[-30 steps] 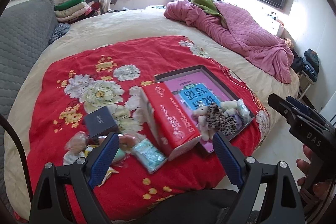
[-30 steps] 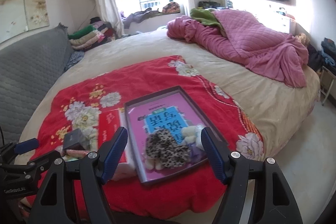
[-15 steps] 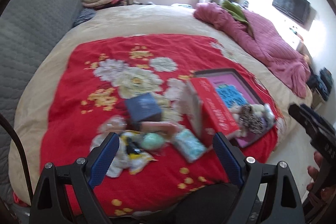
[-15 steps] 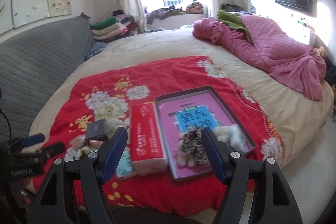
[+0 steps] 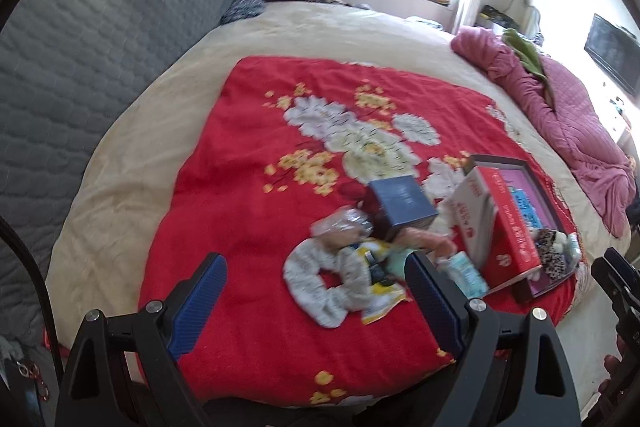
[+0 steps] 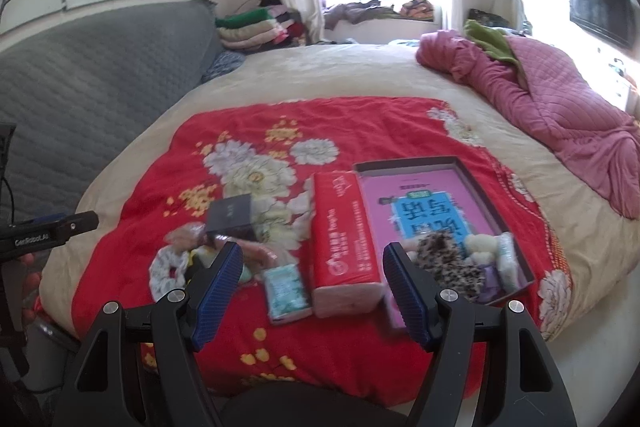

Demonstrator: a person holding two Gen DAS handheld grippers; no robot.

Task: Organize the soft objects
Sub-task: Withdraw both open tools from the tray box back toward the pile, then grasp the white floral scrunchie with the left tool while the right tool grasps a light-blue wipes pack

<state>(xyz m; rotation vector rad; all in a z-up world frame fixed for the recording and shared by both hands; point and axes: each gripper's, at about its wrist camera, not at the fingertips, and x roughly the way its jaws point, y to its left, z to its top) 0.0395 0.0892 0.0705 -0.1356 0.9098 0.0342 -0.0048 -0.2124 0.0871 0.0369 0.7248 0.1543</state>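
On a red flowered blanket (image 5: 248,163) lies a heap of small items: a grey-white scrunchie (image 5: 320,283) (image 6: 166,269), a clear wrapped packet (image 5: 344,225), a pinkish roll (image 5: 424,239) and a teal tissue pack (image 5: 462,269) (image 6: 286,287). A leopard-print soft toy (image 6: 444,259) and pale plush pieces (image 6: 482,247) rest in a shallow pink-lined box (image 6: 464,167). My left gripper (image 5: 316,291) hovers open over the scrunchie, nothing between its fingers. My right gripper (image 6: 312,285) stands open above the tissue pack and a red carton (image 6: 344,231).
A dark blue box (image 5: 402,201) sits behind the heap. A pink quilt (image 6: 552,107) lies bunched at the bed's right side. A grey padded headboard (image 6: 88,83) is at the left, folded clothes (image 6: 252,27) beyond it. The bed's near edge drops to the floor.
Both views have swung left across the bed. The left gripper now faces the scrunchie heap instead of the red carton; the right gripper faces the carton instead of the pink-lined box. Both stayed open.
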